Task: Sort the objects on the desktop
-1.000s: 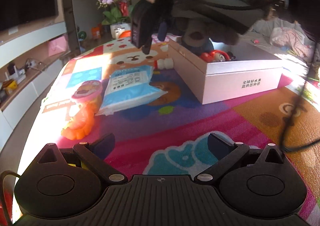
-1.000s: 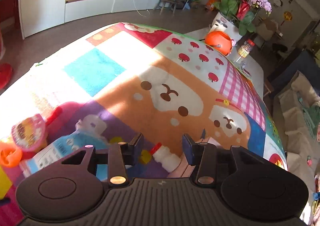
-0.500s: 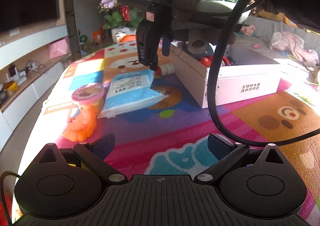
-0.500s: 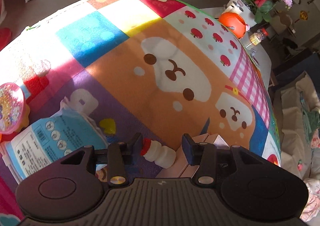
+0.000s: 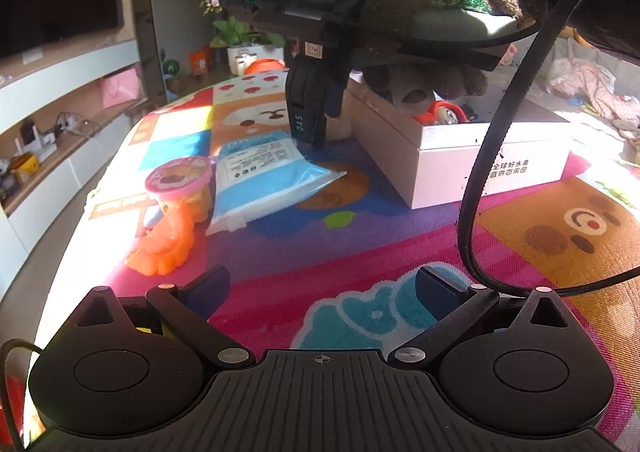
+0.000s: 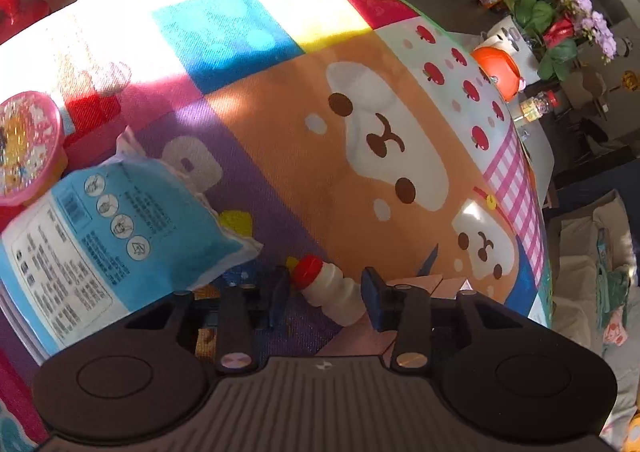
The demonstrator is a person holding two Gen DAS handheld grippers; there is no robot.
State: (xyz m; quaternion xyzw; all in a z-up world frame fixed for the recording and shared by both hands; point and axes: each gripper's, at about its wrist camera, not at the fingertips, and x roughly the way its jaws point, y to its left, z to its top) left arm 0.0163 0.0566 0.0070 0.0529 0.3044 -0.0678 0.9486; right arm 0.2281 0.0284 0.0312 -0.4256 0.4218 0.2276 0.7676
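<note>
A small white bottle with a red cap [image 6: 334, 292] lies on the colourful mat beside the white box corner [image 6: 420, 282]. My right gripper [image 6: 325, 292] is open with its fingers on either side of the bottle; it also shows in the left wrist view [image 5: 314, 112], pointing down by the box [image 5: 480, 156]. A blue-and-white packet [image 5: 260, 176] [image 6: 96, 236], a pink-lidded cup [image 5: 178, 182] [image 6: 24, 146] and an orange toy [image 5: 164, 244] lie on the mat. My left gripper [image 5: 320, 288] is open and empty, low over the mat.
The box holds a red toy [image 5: 440, 114] and a brown plush [image 5: 416, 88]. A black cable [image 5: 476, 188] hangs in front of the box. Beyond the mat's far edge are an orange ball [image 6: 498, 70], a jar [image 6: 538, 106] and potted flowers [image 6: 560, 24].
My right gripper has dropped lower toward the mat, and the white bottle now lies between its open fingers. The left gripper has hardly moved.
</note>
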